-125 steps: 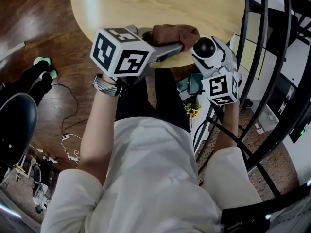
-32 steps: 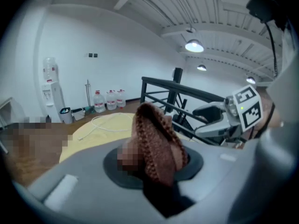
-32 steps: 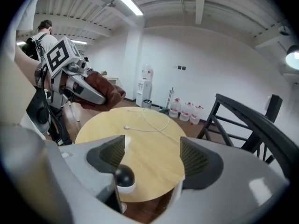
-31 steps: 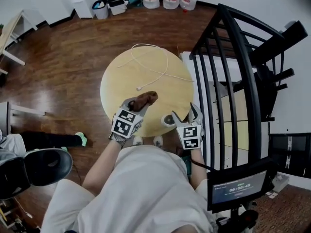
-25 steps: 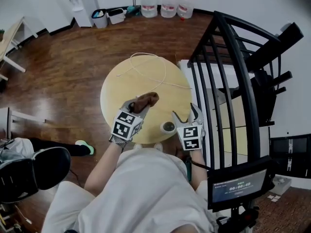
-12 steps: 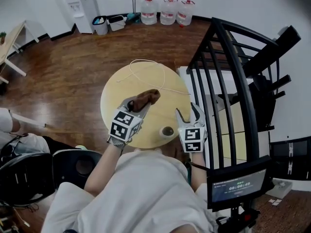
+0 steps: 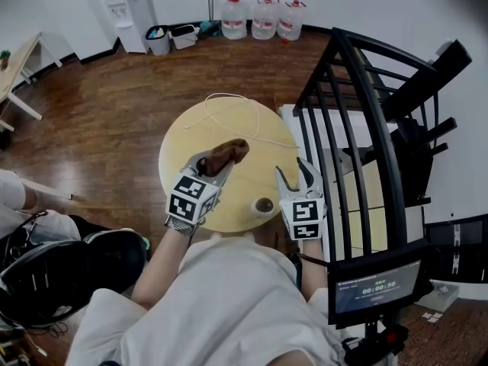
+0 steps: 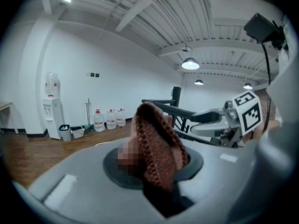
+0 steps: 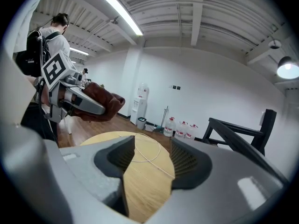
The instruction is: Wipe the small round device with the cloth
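Observation:
The small round device (image 7: 263, 205), a pale ring with a dark centre, sits on the round wooden table (image 7: 191, 139) near its front edge. My left gripper (image 7: 221, 158) is shut on the brown cloth (image 7: 226, 153) and holds it above the table, up and left of the device. In the left gripper view the cloth (image 8: 159, 146) bulges out of my left gripper (image 8: 154, 169). My right gripper (image 7: 291, 172) hovers just right of the device. Its jaws are closing with nothing between them. Through my right gripper (image 9: 152, 157) only table shows. The device is hidden in both gripper views.
A white cable (image 7: 229, 117) loops over the table's far half. A black stair railing (image 7: 358, 97) stands close on the right. Water bottles (image 7: 263, 17) and a dispenser (image 7: 130, 10) line the far wall. A dark chair (image 7: 61, 265) and a timer screen (image 7: 374, 288) are nearby.
The right gripper's jaws have narrowed and it has pulled slightly right of the device, which stays on the table. The left gripper keeps the cloth in about the same place.

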Motion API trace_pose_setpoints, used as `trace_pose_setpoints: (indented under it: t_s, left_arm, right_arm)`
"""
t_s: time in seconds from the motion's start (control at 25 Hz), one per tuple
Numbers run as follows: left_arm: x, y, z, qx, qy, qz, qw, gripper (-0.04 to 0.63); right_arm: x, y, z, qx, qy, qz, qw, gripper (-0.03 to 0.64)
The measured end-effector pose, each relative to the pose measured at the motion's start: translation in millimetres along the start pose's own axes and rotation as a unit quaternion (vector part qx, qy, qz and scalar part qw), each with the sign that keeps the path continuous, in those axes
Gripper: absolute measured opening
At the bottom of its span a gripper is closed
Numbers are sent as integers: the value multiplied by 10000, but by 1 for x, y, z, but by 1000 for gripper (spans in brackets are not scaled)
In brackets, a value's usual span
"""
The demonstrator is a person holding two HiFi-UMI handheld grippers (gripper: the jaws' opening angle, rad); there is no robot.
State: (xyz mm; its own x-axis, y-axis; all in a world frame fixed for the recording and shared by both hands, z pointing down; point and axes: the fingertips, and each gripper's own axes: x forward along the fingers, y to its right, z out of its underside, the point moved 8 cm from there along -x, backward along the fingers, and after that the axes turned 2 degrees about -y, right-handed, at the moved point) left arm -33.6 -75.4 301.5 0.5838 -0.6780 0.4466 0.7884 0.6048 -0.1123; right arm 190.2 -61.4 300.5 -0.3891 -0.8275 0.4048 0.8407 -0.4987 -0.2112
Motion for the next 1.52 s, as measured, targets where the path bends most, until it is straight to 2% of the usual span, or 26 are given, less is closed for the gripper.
trace_pose_setpoints:
  t_s: [0.2,0.44,0.64,0.76,1.52]
  left_arm:
    - [-6,-1,-12,11,209,-34,9998,127]
    - [-11,2,-29,75,427,11,9991,127]
    - [-16,6,-38,85,570,39,9983,127]
    - [-17,6,-42,72,694,47,9975,127]
    - [-14,15,-40,31,817,218,9964,127]
  right_arm:
    - [-9,9,-12,116,360,57,9993,196]
    - [-15,14,-28,11,563,84,9984,162]
    - [-21,9,-39,-33,860,-124,9962,149]
    - [-23,7,-44,-31,966,-193,9951,117]
    - [-31,10,-47,-108,957,16,9954,3]
